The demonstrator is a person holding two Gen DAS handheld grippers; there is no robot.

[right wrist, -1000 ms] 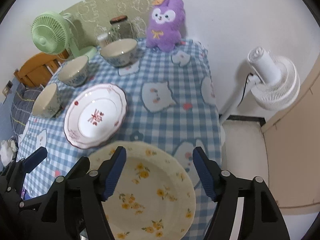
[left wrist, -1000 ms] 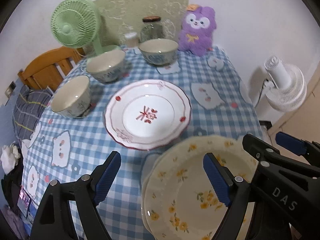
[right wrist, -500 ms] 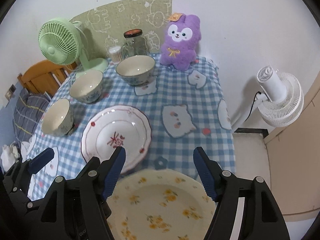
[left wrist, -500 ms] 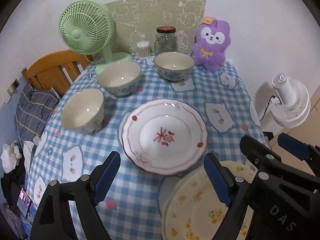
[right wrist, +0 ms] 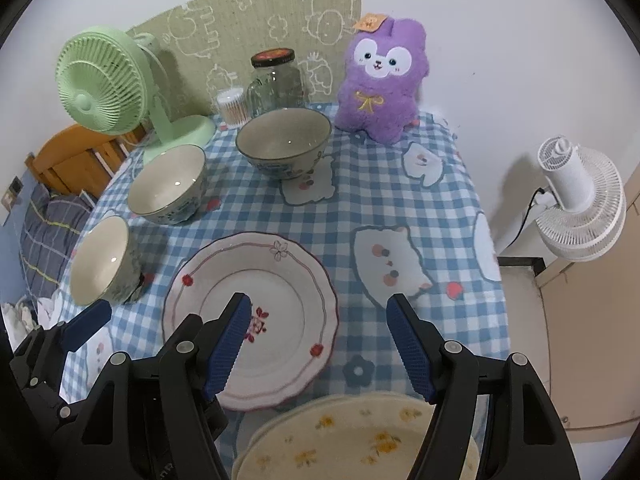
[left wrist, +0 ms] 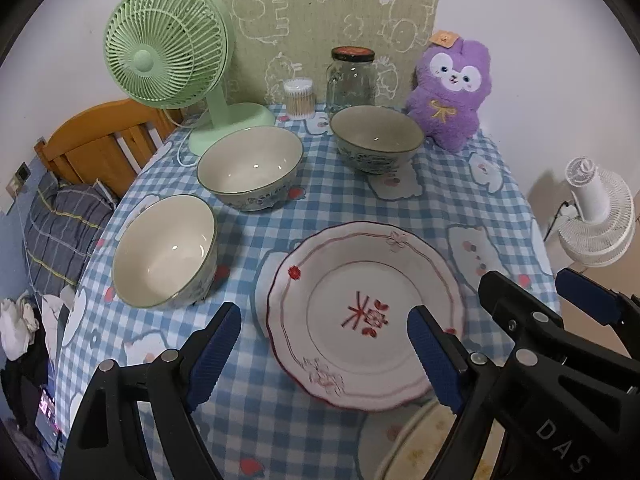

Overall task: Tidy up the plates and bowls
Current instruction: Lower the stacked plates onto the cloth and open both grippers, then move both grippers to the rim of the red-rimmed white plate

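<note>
A white plate with a red rim (left wrist: pixel 366 312) (right wrist: pixel 256 316) lies mid-table on the blue checked cloth. A cream plate with yellow flowers (right wrist: pixel 360 440) (left wrist: pixel 420 444) lies at the near edge. Three bowls stand behind: a near-left one (left wrist: pixel 166 250) (right wrist: pixel 102 260), a middle one (left wrist: pixel 250 166) (right wrist: pixel 168 184), a far one (left wrist: pixel 376 142) (right wrist: pixel 284 142). My left gripper (left wrist: pixel 324 348) is open and empty above the red-rimmed plate's near side. My right gripper (right wrist: pixel 318 344) is open and empty, over the gap between the two plates.
A green fan (left wrist: pixel 168 52), a glass jar (left wrist: pixel 352 78), a cotton-swab tub (left wrist: pixel 299 98) and a purple plush (left wrist: pixel 450 92) stand along the back. A wooden chair (left wrist: pixel 100 144) is at the left. A white floor fan (right wrist: pixel 576 204) stands right of the table edge.
Both grippers have pulled back and tilted up. The flowered plate has slid toward the bottom of both views and the bowls and back wall show more fully. Both stay open.
</note>
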